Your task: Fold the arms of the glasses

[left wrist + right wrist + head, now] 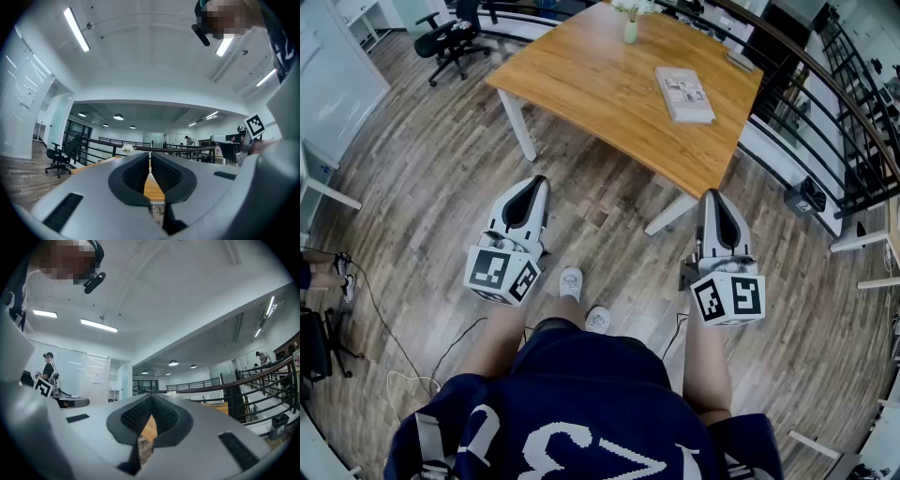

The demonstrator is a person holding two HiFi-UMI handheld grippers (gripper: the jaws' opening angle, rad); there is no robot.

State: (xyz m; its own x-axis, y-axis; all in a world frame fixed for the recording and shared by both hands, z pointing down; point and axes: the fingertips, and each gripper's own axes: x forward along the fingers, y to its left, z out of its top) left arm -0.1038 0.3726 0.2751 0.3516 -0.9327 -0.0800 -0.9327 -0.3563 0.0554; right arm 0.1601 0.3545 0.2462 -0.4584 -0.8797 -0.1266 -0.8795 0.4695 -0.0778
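Observation:
I cannot pick out the glasses in any view. A small dark thing (pixel 739 62) lies at the far right edge of the wooden table (pixel 609 84), too small to identify. My left gripper (pixel 534 184) is held over the floor, well short of the table, with its jaws shut and nothing between them. The right gripper (pixel 710 195) is level with it on the right, also shut and empty. In the left gripper view the pads (pixel 140 171) meet at the tip, and the table edge shows beyond them. The right gripper view shows the same closed tip (pixel 151 397).
On the table lie a book (pixel 683 94) and a small vase of flowers (pixel 630 28). An office chair (pixel 450 37) stands at the back left. A dark railing (pixel 825 84) runs behind the table. Cables (pixel 394 337) trail on the wooden floor at left.

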